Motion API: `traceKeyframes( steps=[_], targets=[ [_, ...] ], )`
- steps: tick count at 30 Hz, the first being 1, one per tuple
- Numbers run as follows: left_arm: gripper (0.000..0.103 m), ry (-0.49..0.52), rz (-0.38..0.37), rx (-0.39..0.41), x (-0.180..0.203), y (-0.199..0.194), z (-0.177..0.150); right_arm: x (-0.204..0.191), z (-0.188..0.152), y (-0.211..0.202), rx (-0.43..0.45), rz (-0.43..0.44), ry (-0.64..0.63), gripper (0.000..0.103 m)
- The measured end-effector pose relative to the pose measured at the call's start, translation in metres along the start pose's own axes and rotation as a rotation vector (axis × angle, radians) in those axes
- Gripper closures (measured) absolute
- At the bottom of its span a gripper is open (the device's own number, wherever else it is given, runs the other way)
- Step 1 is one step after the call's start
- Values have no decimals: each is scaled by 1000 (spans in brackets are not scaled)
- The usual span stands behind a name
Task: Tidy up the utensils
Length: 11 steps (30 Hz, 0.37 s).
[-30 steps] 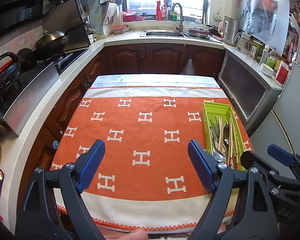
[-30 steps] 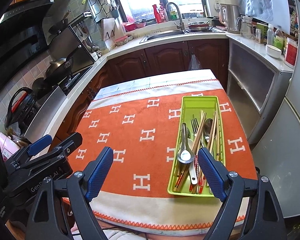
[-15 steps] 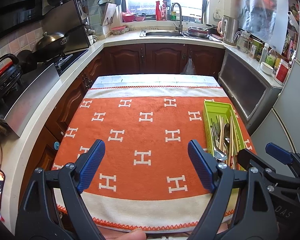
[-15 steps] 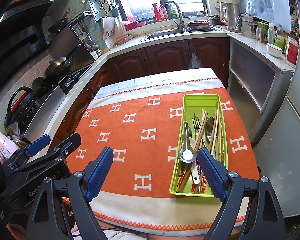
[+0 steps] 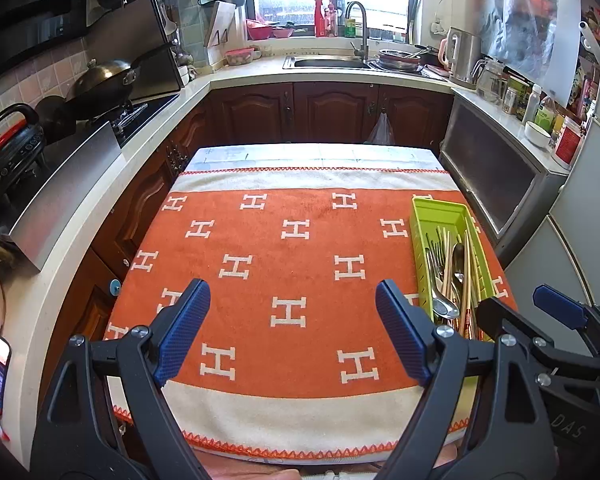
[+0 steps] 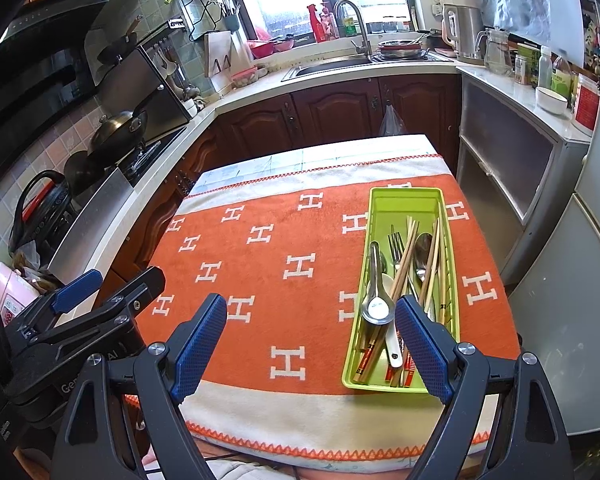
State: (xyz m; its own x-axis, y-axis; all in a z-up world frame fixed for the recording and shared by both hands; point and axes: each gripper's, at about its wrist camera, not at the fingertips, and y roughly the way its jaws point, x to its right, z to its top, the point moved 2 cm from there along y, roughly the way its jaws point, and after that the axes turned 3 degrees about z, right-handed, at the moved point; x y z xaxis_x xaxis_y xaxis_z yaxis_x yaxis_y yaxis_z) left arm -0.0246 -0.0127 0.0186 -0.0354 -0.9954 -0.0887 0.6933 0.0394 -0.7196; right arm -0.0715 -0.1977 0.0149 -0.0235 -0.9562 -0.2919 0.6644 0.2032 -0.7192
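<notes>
1. Compared with the earlier frames, little has changed: in the right wrist view the green tray sits slightly lower and more towards the middle of the picture than a second ago, so the right gripper has edged a little; the left wrist view is unchanged.
2. Kitchen counter [image 5: 236,76] runs in a U around the far side, with a sink [image 5: 332,62] under the window and a wok [image 5: 104,80] on the stove at left.
3. Table [image 5: 312,152] in the middle is covered by an orange cloth [image 5: 284,272] with white H marks and cream borders.
4. Green tray [image 6: 404,196] lies on the right part of the cloth, long axis running away from the cameras, its near end close to the cream border.
5. Left gripper [image 5: 292,328] hovers over the near middle of the cloth; jaws wide apart, nothing between them.
6. Right gripper [image 6: 310,340] hovers at the near edge; jaws wide apart, nothing held. Its right finger [image 6: 420,344] overlaps the near end of the tray in the view; contact cannot be judged.
7. Utensils [image 6: 404,280] lie mixed together in the tray, mostly lengthwise: a metal spoon [image 6: 374,304], a fork [image 6: 396,246], wooden chopsticks [image 6: 404,264] crossing at a slant, and a second spoon [image 6: 422,248] further back.
8. Chopstick ends with red markings [image 6: 364,362] reach the tray's near wall.
</notes>
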Motion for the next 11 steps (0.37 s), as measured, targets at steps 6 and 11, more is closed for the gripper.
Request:
traceKeyframes(
  steps=[6, 11],
  targets=[
    [20, -3, -2, -11, -1, 5, -1, -2, 0, 5, -7, -1, -3, 16],
    [20, -4, -4, -15, -3, 7, -2, -4, 0, 8, -12, -1, -5, 16]
  ],
)
